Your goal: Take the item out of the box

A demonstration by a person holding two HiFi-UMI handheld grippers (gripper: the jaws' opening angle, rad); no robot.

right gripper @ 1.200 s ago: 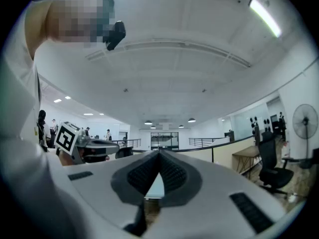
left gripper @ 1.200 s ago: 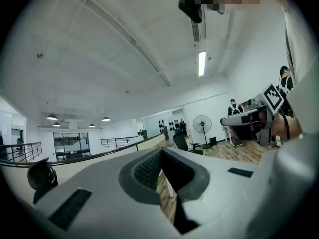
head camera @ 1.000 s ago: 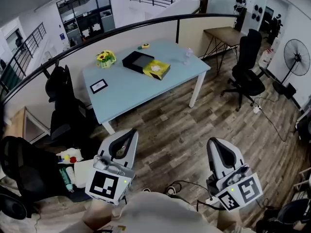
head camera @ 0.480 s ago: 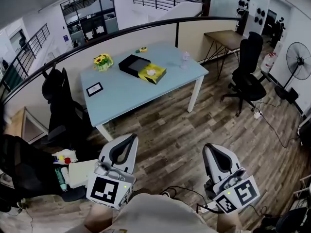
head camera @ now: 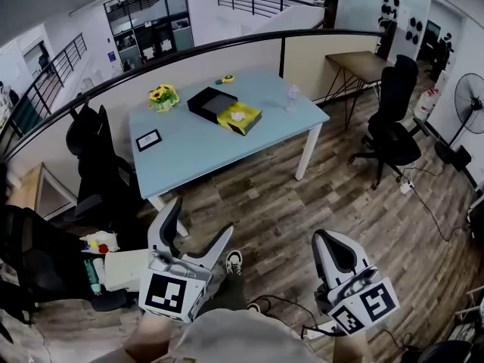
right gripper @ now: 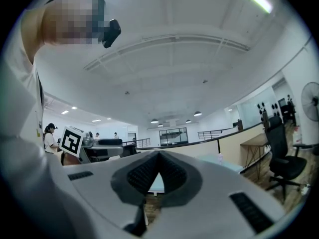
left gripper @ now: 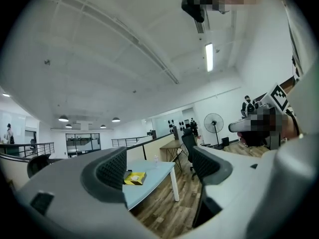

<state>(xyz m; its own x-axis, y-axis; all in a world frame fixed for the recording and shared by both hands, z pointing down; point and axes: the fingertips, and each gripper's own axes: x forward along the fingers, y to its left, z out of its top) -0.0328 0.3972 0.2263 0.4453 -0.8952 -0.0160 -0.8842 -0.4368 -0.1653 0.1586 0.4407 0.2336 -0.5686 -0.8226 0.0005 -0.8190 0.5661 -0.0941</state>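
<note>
Far ahead stands a light blue table [head camera: 197, 146]. On it lie a black box [head camera: 212, 100] and, against it, a yellow box [head camera: 240, 117] with something white on top. Both grippers hang over the wooden floor, well short of the table. My left gripper [head camera: 200, 224] has its jaws opening wide, with nothing between them. In the left gripper view the gripper [left gripper: 159, 166] frames the distant table and the yellow box [left gripper: 134, 178] in its gap. My right gripper [head camera: 333, 249] is shut and empty; in the right gripper view the gripper [right gripper: 158, 167] has its pads meeting.
Yellow flowers [head camera: 163, 95], a small framed card [head camera: 148, 139] and a clear bottle [head camera: 292, 91] also sit on the table. Black office chairs stand at the left [head camera: 94, 146] and right [head camera: 397, 119]. A fan [head camera: 469, 97] is far right. A shoe [head camera: 234, 262] shows below.
The left gripper's jaws have gone from shut to spread wide. The right gripper stays shut. A shoe has come into view between the grippers.
</note>
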